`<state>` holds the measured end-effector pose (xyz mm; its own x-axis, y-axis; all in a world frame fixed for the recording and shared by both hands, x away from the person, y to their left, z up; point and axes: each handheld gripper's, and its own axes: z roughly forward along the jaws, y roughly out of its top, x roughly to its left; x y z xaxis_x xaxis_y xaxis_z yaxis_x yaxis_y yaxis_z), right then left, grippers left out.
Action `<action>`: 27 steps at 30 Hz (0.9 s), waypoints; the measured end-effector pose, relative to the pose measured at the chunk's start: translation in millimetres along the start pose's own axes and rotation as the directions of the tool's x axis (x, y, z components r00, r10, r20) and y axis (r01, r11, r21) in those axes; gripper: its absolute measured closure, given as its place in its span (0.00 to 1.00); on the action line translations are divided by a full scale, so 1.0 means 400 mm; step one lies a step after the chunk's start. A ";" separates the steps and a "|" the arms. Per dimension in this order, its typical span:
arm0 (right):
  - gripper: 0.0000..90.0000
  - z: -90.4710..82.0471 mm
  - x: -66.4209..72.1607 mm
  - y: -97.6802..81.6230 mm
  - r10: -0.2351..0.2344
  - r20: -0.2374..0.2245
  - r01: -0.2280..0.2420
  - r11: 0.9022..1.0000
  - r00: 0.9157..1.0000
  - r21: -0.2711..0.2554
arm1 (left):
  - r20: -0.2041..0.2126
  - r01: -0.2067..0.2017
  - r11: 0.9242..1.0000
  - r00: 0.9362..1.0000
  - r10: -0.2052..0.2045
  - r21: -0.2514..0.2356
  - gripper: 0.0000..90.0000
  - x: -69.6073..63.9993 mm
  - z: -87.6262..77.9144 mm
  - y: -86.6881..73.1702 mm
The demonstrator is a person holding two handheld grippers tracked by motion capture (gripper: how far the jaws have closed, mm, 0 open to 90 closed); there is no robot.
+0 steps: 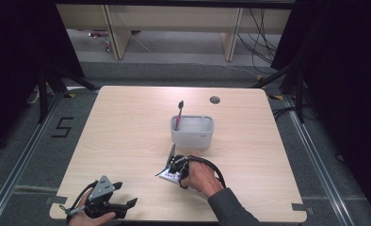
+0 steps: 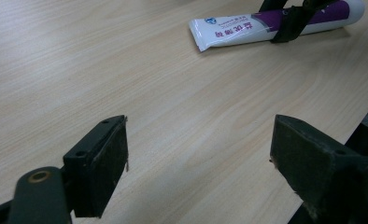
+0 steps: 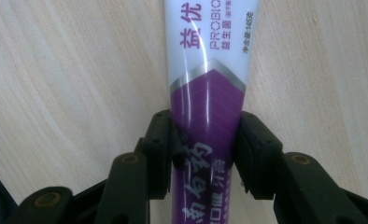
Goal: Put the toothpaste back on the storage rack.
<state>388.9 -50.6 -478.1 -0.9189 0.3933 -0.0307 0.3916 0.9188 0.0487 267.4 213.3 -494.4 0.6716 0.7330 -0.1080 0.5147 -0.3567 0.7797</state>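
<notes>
A white and purple toothpaste tube (image 1: 168, 175) lies flat on the wooden table (image 1: 127, 132), toward the front middle. My right gripper (image 1: 175, 173) is shut on it. In the right gripper view the two pads press the purple part of the tube (image 3: 205, 70) from both sides, with the gripper (image 3: 205, 154) straddling it. My left gripper (image 1: 126, 193) rests at the front left corner of the table, open with nothing between its jaws (image 2: 198, 154). From there the tube (image 2: 238, 30) lies ahead, with the right gripper's black jaw (image 2: 287, 23) across it.
A pale grey bin (image 1: 192, 136) stands near the table's middle, just beyond the right hand. A pink toothbrush (image 1: 179, 110) with a dark head stands upright in its left compartment. A round cable hole (image 1: 214, 100) is near the far edge. Bare wood lies between the two grippers.
</notes>
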 end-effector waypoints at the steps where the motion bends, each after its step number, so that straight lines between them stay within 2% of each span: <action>1: 0.67 0.000 -0.002 0.000 -0.010 -0.001 0.010 1.000 1.000 -0.004 | -0.001 0.000 1.000 1.000 0.000 -0.001 0.21 0.000 0.000 0.000; 3: 0.68 0.000 -0.005 -0.001 -0.025 0.001 0.025 1.000 1.000 -0.012 | 0.000 0.009 1.000 1.000 -0.009 -0.012 0.21 0.000 0.001 0.000; 4: 0.69 -0.001 -0.001 -0.002 -0.003 0.008 0.003 1.000 1.000 -0.010 | -0.002 -0.001 1.000 1.000 0.001 -0.007 0.21 0.002 0.000 0.000; 6: 0.70 0.000 -0.007 -0.004 -0.020 -0.001 0.020 0.999 1.000 -0.026 | -0.001 0.010 1.000 1.000 -0.010 -0.011 0.21 0.000 0.001 0.000; 7: 0.70 -0.002 -0.003 -0.006 0.018 -0.014 -0.018 1.000 1.000 -0.017 | -0.001 0.009 1.000 1.000 -0.009 -0.010 0.21 0.000 0.001 0.000; 8: 0.71 -0.002 -0.009 -0.007 -0.013 -0.011 0.013 0.999 1.000 -0.030 | -0.001 0.009 1.000 1.000 -0.009 -0.011 0.21 -0.001 0.001 0.000; 9: 0.71 -0.004 -0.007 -0.009 0.000 -0.015 -0.001 1.000 1.000 -0.027 | 0.000 0.009 1.000 1.000 -0.009 -0.011 0.21 -0.001 0.001 0.000; 10: 0.71 -0.006 -0.011 -0.009 -0.024 -0.009 0.024 0.999 1.000 -0.040 | 0.000 0.009 1.000 1.000 -0.009 -0.011 0.21 0.000 0.001 0.001; 11: 0.72 -0.008 -0.012 -0.011 -0.020 -0.008 0.019 0.999 1.000 -0.046 | -0.001 -0.002 1.000 1.000 0.002 -0.001 0.21 0.002 -0.001 0.001; 12: 0.72 -0.010 -0.009 -0.014 0.006 -0.017 -0.007 0.999 1.000 -0.048 | -0.002 0.000 1.000 1.000 0.000 -0.003 0.21 0.002 -0.001 0.001; 14: 0.73 -0.015 -0.013 -0.018 -0.007 -0.010 0.006 0.998 1.000 -0.065 | -0.002 0.011 1.000 1.000 -0.011 -0.017 0.21 0.000 0.001 0.000; 15: 0.74 -0.018 -0.009 -0.021 0.025 -0.023 -0.027 0.998 0.999 -0.064 | -0.008 0.011 1.000 1.000 -0.011 -0.020 0.21 -0.001 0.001 0.000; 16: 0.74 -0.021 -0.010 -0.024 0.014 -0.021 -0.015 0.997 1.000 -0.077 | -0.008 0.011 1.000 1.000 -0.011 -0.021 0.21 -0.001 0.001 0.000; 19: 0.75 -0.030 -0.006 -0.032 0.035 -0.014 -0.036 0.995 0.999 -0.096 | -0.003 0.016 1.000 1.000 -0.016 -0.016 0.21 -0.001 0.002 0.000; 20: 0.76 -0.032 -0.008 -0.033 0.017 -0.008 -0.017 0.994 1.000 -0.109 | -0.003 0.004 1.000 1.000 -0.004 -0.005 0.21 0.001 0.000 0.001; 22: 0.76 -0.035 -0.010 -0.037 0.011 -0.009 -0.012 0.993 1.000 -0.121 | -0.002 0.000 1.000 1.000 0.000 -0.006 0.21 0.002 -0.001 0.001; 25: 0.76 -0.045 -0.008 -0.043 0.036 -0.022 -0.039 0.989 0.999 -0.145 | -0.008 0.012 1.000 1.000 -0.012 -0.015 0.21 0.000 0.002 0.000; 27: 0.76 -0.060 -0.013 -0.045 0.012 -0.021 -0.015 0.985 1.000 -0.170 | -0.004 0.017 1.000 1.000 -0.017 -0.017 0.21 0.000 0.002 0.000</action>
<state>385.3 -70.1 -455.1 -0.9150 0.4033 -0.0095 0.3917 0.8939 0.2180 267.9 212.8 -494.8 0.6605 0.7414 -0.1189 0.5171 -0.3342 0.7880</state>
